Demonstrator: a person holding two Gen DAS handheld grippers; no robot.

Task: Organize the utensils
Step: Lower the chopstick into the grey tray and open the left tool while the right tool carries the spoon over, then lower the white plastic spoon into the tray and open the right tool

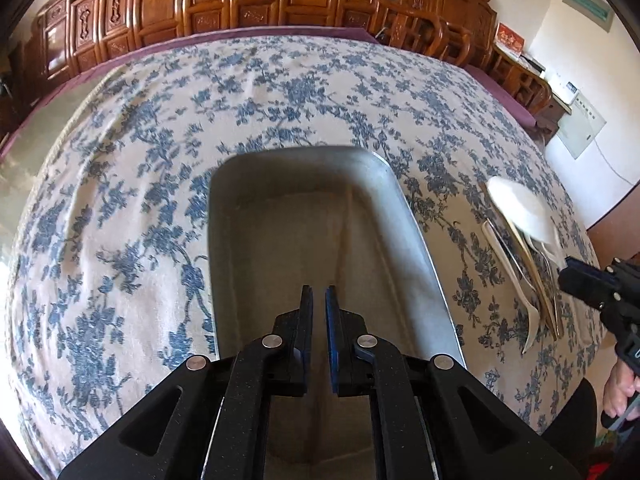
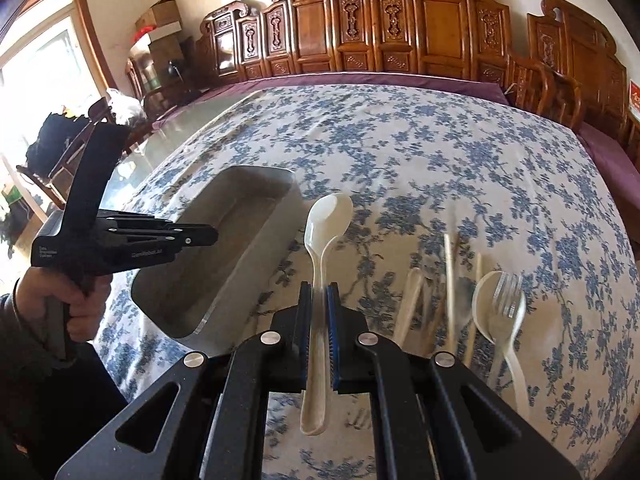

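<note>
Spoon [image 2: 320,264] pinched mid-handle in right gripper [image 2: 319,292], carried; tray [image 2: 224,248] left of jaws, next: over, drop; left gripper [image 1: 319,294] closed, empty

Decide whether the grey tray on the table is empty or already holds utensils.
Empty: the grey tray shows only bare floor; the white spoon sits in the right gripper.

Black gripper [image 2: 319,292], blue pads, dark sleeve [image 2: 24,344]
</note>
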